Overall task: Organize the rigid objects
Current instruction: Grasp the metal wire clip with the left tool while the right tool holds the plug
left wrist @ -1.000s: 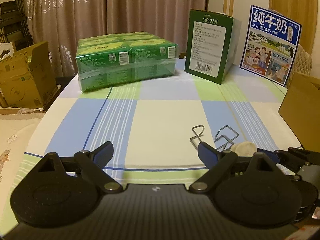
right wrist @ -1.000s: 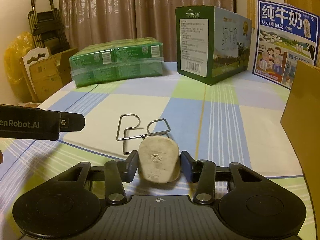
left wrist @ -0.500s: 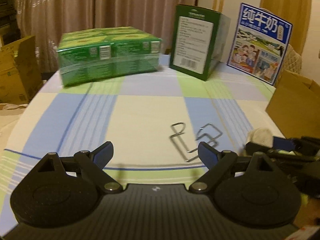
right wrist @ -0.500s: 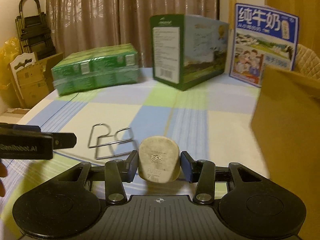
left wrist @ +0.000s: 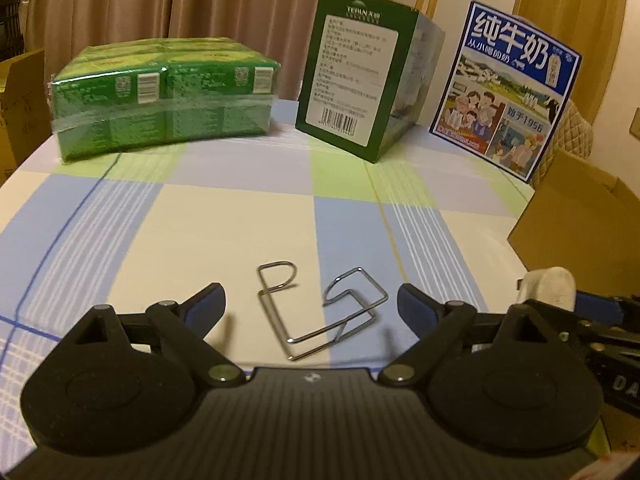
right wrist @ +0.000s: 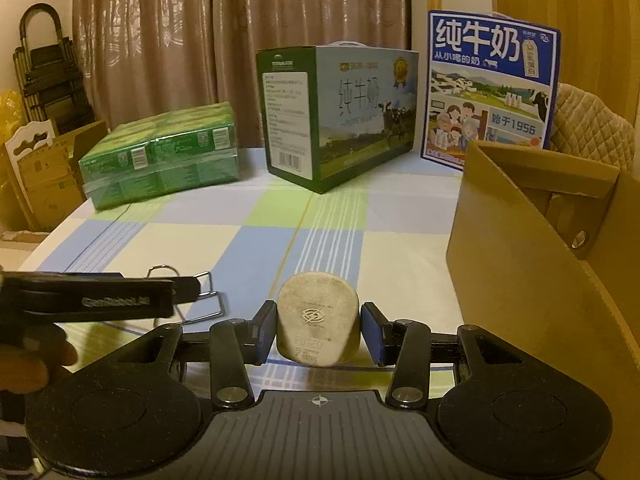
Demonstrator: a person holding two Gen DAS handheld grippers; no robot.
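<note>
Checked blue-green-cream tablecloth; brown cardboard box at its right edge. Right gripper clenched on beige rounded fused plug, held above cloth beside box. Left gripper released, jaws wide w/ bent silver wire puzzle lying on cloth btwn them.

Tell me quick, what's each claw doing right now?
Left gripper: open, empty, over the wire clip.
Right gripper: shut on the plug.

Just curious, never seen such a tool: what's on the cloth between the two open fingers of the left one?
The bent silver wire puzzle lies flat between the open left gripper fingers, untouched, on the checked tablecloth; the left wrist view shows it.
</note>
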